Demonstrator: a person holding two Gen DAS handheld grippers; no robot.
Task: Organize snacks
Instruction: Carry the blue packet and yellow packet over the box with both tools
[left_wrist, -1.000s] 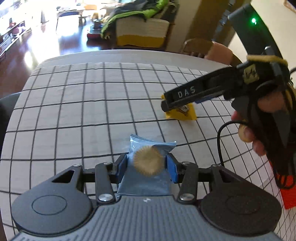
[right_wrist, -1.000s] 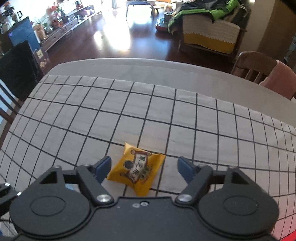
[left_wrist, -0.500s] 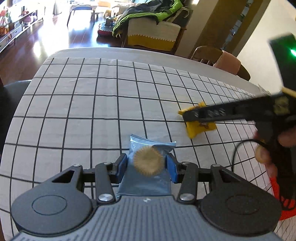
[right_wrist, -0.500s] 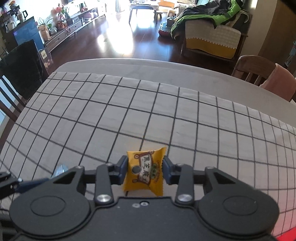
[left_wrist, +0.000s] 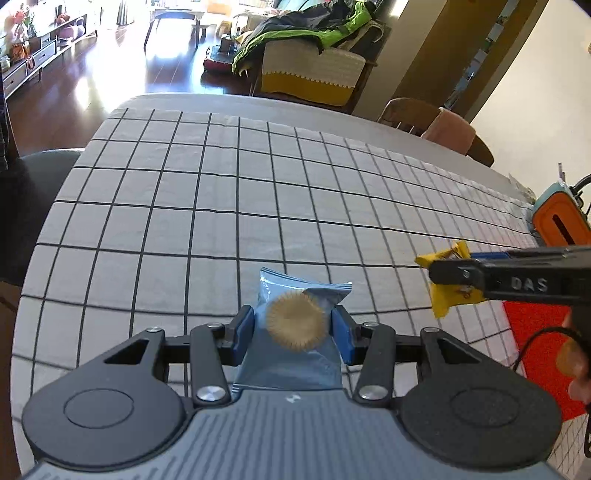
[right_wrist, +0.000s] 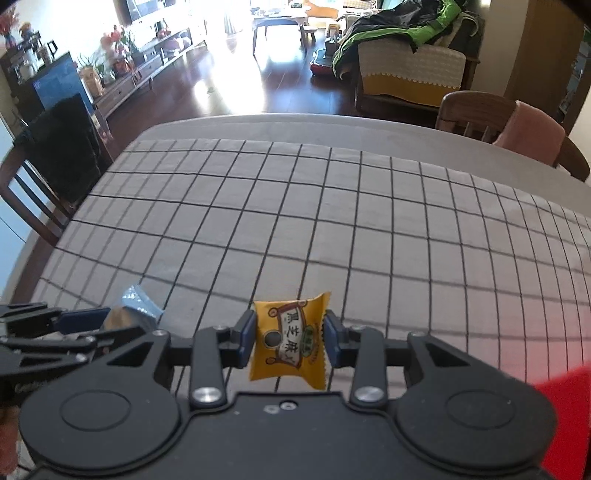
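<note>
Now the right gripper (right_wrist: 289, 336) has its blue pads clamped on the yellow snack packet (right_wrist: 290, 341), where a second ago the jaws stood wide on either side of it as it lay on the cloth; the packet is lifted clear of the table, hanging between the pads with its crimped lower edge free. The left gripper (left_wrist: 293, 328) is unchanged in grip, its jaws pressed on the blue snack packet (left_wrist: 291, 332) just as before, though its view has swung so that more of the far table edge and room shows. From the left wrist view the right gripper, a black bar with pale lettering, has shifted to the right edge of frame, carrying the yellow packet in the air near an orange box (left_wrist: 559, 221) at the table's far right. The yellow packet is a glossy pillow pouch with serrated ends, printed characters and a dark round dot. The blue one is a flat film sachet, translucent, with a crimped top seam and a round, ridged tan biscuit visible inside. The tablecloth (right_wrist: 332, 221) is pale grey fabric with a thin black grid, slightly wrinkled. A red mat (left_wrist: 535, 350) lies at the near right. Gripper bodies are matte black plastic with bright metal screw heads.
</note>
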